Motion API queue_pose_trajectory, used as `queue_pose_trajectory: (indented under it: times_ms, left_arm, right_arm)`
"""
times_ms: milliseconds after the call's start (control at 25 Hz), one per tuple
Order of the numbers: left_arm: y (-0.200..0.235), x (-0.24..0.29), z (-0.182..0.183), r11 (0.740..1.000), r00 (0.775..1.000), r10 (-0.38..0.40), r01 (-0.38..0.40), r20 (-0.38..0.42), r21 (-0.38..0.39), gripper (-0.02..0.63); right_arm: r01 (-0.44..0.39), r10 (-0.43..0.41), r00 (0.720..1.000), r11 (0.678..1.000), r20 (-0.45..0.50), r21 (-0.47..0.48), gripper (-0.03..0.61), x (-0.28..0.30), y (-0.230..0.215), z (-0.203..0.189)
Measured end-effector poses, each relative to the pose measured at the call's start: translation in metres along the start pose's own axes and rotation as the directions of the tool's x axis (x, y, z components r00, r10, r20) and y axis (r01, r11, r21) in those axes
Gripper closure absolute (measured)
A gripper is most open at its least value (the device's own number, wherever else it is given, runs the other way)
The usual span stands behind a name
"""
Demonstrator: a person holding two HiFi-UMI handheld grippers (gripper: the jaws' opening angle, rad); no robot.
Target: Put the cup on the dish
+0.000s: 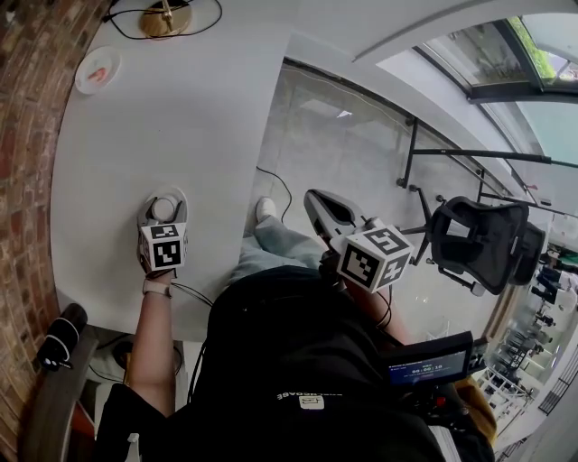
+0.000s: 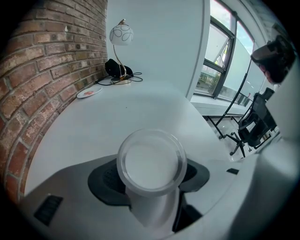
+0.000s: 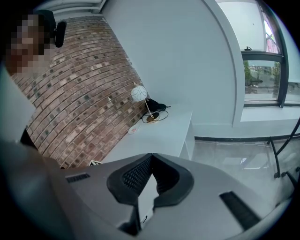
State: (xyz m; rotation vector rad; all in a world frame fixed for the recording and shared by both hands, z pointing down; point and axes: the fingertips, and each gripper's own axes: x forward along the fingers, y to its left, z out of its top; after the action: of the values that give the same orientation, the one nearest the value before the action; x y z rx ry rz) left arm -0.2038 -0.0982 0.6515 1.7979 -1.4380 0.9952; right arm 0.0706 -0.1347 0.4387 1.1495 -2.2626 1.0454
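A clear plastic cup (image 2: 151, 164) sits upright between the jaws of my left gripper (image 1: 163, 209), which is shut on it above the near part of the white table (image 1: 153, 135). In the head view the cup (image 1: 163, 209) shows just beyond the marker cube. The dish (image 1: 97, 69), small and white with a reddish pattern, lies far off at the table's back left; the same dish (image 2: 89, 92) appears near the brick wall. My right gripper (image 1: 318, 206) hangs off the table's right side over the floor, its jaw tips together, holding nothing.
A lamp with a brass base (image 1: 164, 18) and black cable stands at the table's far end, past the dish. A brick wall (image 1: 27, 135) runs along the left. A black office chair (image 1: 479, 239) stands on the floor to the right.
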Motion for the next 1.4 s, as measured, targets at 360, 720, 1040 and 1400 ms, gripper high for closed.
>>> queue_pose_trajectory:
  times_ms: [360, 720, 1040, 1400]
  left_arm:
    - [-0.002, 0.002, 0.006, 1.0, 1.0, -0.012, 0.012, 0.004, -0.016, 0.351]
    - [0.006, 0.006, 0.007, 1.0, 1.0, -0.01, 0.01, 0.008, -0.028, 0.351]
    - [0.008, 0.012, 0.005, 1.0, 1.0, 0.004, -0.004, 0.008, -0.011, 0.351]
    - [-0.004, 0.006, 0.002, 1.0, 1.0, -0.001, 0.0, -0.005, -0.003, 0.351]
  right_arm:
    - [-0.001, 0.001, 1.0, 1.0, -0.001, 0.005, 0.576, 0.001, 0.001, -0.001]
    - [0.004, -0.004, 1.0, 1.0, 0.004, 0.005, 0.575, 0.005, 0.005, -0.001]
    - [0.004, -0.004, 1.0, 1.0, 0.006, -0.002, 0.576, 0.004, 0.007, -0.003]
    - [-0.003, 0.003, 1.0, 1.0, 0.015, 0.004, 0.575, -0.008, 0.001, -0.005]
